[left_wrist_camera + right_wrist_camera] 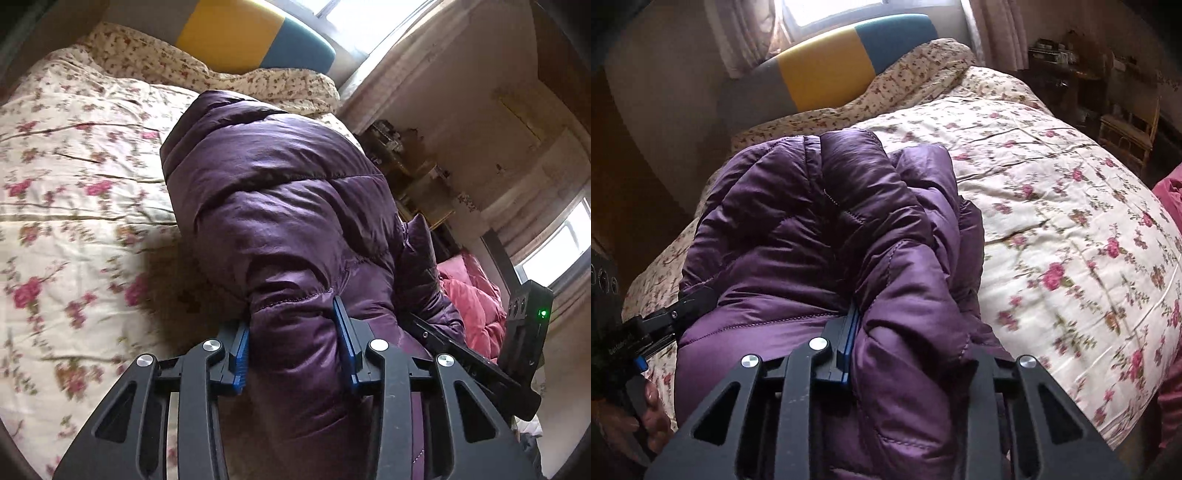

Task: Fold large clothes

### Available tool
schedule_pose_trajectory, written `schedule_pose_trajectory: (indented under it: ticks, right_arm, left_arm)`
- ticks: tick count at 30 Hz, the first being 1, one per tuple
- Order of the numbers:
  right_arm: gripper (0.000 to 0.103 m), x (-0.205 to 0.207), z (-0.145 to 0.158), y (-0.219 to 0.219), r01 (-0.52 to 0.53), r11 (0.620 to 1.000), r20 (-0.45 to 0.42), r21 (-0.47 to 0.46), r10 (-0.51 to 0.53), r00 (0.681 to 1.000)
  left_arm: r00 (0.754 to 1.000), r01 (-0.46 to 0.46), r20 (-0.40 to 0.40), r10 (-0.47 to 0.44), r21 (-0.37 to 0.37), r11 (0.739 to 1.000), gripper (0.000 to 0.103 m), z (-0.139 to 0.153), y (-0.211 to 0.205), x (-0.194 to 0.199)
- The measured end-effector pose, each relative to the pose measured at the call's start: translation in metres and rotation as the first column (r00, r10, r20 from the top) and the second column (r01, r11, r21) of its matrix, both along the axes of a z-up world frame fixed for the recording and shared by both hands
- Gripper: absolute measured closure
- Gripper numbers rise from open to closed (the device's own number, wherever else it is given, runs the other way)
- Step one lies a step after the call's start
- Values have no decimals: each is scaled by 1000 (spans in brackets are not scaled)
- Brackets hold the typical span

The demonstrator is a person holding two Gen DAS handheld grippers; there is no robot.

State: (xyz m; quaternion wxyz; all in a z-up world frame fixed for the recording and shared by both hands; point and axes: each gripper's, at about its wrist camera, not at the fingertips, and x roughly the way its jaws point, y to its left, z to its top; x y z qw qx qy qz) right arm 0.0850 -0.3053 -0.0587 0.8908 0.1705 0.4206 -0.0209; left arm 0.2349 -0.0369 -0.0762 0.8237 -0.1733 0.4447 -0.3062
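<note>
Your left gripper [293, 343] pinches a thick fold of the purple down jacket [280, 206] between its blue fingers [240, 354]. Your right gripper [886, 339] grips the jacket too — padding buries one finger. The jacket lies bunched on the bed's floral quilt [1052, 221], its sleeves and hem hidden in the folds.

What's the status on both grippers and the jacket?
Left gripper jaws clamped on purple jacket. Right gripper gripping a bunched fold of it. Jacket on floral quilt; pink bedding beside, nothing in the way.
</note>
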Motion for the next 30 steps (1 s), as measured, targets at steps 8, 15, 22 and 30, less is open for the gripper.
schedule_pose_trajectory:
  ticks: [8,15,22,30]
  right_arm:
    - [79,4,6,69,-126,991,3,-43,126,992]
    - [80,10,7,155,-283,950,-7,-135,284,959]
    - [81,28,12,249,-447,864,-3,-234,459,889]
    - [81,54,-7,338,-543,741,-25,-396,583,812]
  left_arm:
    - [995,-86,47,86,2,996,66,13,63,-26]
    - [977,-199,84,198,0,980,67,24,138,-56]
    - [935,-340,107,337,11,940,67,36,225,-86]
    - [879,-477,66,473,96,874,67,17,284,-98]
